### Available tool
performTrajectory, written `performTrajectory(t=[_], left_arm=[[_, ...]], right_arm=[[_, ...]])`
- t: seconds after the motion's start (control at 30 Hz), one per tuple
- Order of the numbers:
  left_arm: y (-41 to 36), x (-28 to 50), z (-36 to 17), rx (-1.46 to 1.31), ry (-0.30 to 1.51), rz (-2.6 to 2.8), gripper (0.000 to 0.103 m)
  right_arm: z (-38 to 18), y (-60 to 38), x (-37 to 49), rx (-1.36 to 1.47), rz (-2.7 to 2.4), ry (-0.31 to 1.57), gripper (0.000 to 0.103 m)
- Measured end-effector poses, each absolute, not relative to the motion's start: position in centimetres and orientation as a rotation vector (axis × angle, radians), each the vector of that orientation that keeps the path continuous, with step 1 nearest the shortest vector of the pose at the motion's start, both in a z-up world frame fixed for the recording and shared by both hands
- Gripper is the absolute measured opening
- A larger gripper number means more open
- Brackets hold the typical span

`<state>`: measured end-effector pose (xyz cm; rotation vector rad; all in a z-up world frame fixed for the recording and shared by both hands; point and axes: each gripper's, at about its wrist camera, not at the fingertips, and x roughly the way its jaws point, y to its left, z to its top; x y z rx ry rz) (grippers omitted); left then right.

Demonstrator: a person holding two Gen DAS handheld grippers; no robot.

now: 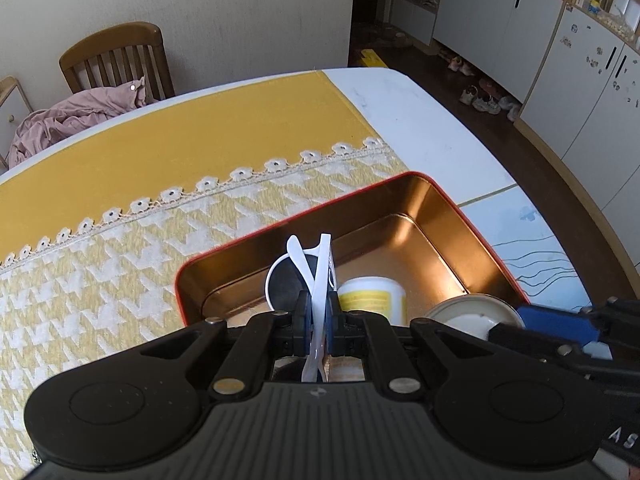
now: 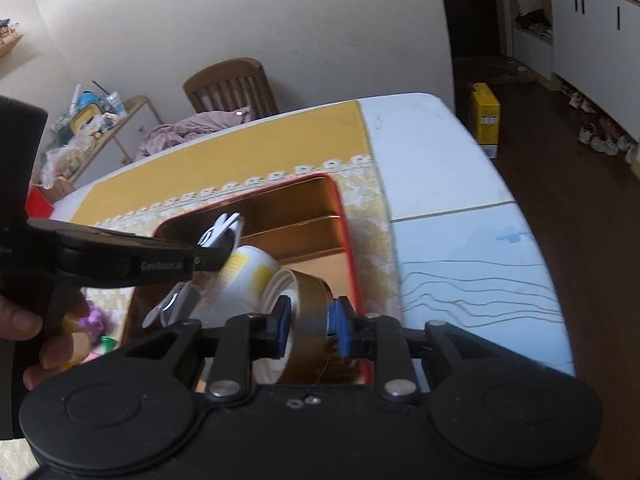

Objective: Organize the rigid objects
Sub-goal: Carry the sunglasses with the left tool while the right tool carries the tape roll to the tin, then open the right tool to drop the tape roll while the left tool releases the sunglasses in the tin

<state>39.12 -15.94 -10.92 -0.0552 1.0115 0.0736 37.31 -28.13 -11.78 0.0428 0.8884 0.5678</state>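
Because both loads belong in the tin (image 1: 444, 216) just beyond your jaws, your left gripper (image 1: 316, 320) pinches the white sunglasses (image 1: 316, 276) edgewise, and your right gripper (image 2: 310, 326) clamps the tape roll (image 2: 296, 312).

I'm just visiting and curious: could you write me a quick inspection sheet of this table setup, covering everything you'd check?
Surface: white table with a yellow cloth.
Job's things: open tin on the cloth, a white-and-yellow jar inside; white sunglasses and a roll of brown tape held over it.
Clutter: small colourful items left of the tin, too blurred to name.
Grippers: left gripper shut on the sunglasses; right gripper shut on the tape.
Cables: nothing seen.
Surroundings: wooden chair with pink fabric, white cabinets, shoes on the floor.
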Motion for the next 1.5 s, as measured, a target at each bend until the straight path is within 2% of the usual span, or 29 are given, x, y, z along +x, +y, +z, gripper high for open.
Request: performTrajectory(t=[0.37,0.7,1.3,1.33,1.5], left_arm=[[-15.3,39.3,-12.6,-0.098,1.078,0.093,0.007],[-15.0,38.2,-11.4,-0.124,1.075,0.095,0.008],[-14.1,31.4,-5.5,-0.105,0.883,0.029,0.009],[-13.9,30.9,-5.2,-0.105,0.873,0.023,0.01],[-12.7,28.3,-3.8,-0.119,0.818,0.004,0.03]], right_arm=[[-11.1,-28.2,36.0,-0.049,0.605,0.862,0.033],[-10.9,-28.4,35.2,-0.049,0.618,0.863,0.043],[-7.8,-28.1,32.4,-0.094,0.608,0.762,0.059],[-7.5,-28.0,32.2,-0.095,0.607,0.753,0.06],[-6.4,-27.5,31.0,-0.087,0.606,0.73,0.063]])
